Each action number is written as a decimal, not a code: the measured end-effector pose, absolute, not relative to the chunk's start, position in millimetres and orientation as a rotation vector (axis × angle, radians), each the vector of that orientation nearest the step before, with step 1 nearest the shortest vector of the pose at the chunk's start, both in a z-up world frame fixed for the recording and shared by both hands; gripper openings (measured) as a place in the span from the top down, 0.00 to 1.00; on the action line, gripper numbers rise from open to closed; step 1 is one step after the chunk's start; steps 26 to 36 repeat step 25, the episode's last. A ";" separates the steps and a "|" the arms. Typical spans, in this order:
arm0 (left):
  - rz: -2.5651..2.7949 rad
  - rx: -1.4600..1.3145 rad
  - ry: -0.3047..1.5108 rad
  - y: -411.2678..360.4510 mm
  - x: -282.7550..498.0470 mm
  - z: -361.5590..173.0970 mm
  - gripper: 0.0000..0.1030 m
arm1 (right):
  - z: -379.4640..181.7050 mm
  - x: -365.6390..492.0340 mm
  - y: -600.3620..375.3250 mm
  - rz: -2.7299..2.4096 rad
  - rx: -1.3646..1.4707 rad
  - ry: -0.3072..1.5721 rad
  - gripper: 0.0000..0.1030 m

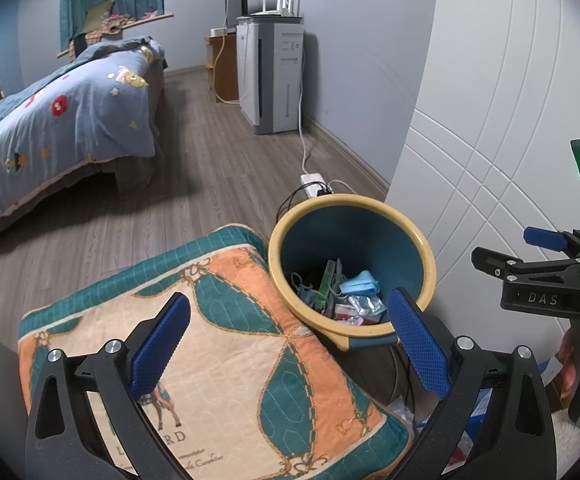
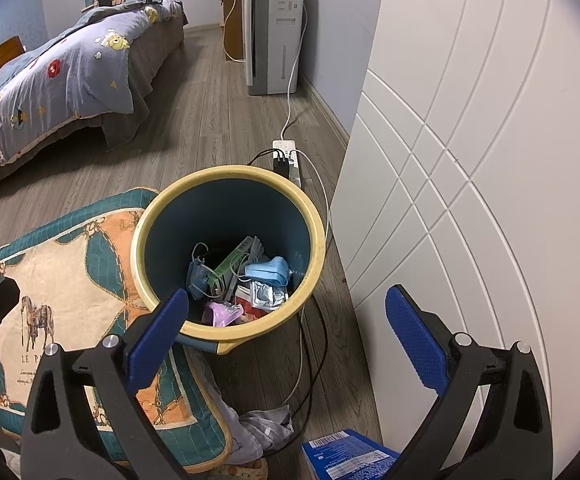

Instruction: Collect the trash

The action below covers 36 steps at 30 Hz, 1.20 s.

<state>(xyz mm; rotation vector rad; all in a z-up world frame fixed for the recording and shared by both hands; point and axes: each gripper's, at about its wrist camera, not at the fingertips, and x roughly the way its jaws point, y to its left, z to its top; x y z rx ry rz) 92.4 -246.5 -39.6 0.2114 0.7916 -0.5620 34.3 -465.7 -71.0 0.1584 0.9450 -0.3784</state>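
A round trash bin (image 2: 309, 216) with a yellow rim and blue inside stands on the wood floor; the same bin (image 1: 425, 256) shows in the left wrist view. Inside lie blue face masks (image 2: 268, 270), a green box (image 2: 230, 264), a silver foil packet (image 2: 266, 294) and a pink wrapper (image 2: 222, 314). My right gripper (image 2: 286, 328) hangs open just above the bin's near rim, holding nothing. My left gripper (image 1: 290, 344) is open and bare over a patterned cushion (image 1: 218, 352), left of the bin. The right gripper (image 1: 545, 252) also appears at the right edge there.
The cushion (image 2: 70, 292) leans against the bin's left side. A white panelled door (image 2: 469, 160) stands close on the right. Cables (image 2: 309, 360), a power strip (image 2: 286, 156), grey cloth (image 2: 266, 426) and a blue box (image 2: 349, 458) lie on the floor. A bed (image 2: 50, 76) and an air purifier (image 2: 274, 32) stand further off.
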 end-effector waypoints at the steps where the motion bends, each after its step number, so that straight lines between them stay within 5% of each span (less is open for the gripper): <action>1: -0.562 0.211 0.792 -246.6 92.4 -40.0 0.05 | -70.5 34.3 -465.6 -0.379 0.158 0.944 0.06; 36: -0.477 0.165 0.802 -205.8 94.6 -27.3 0.05 | -86.7 60.7 -432.2 -0.418 0.271 1.058 0.06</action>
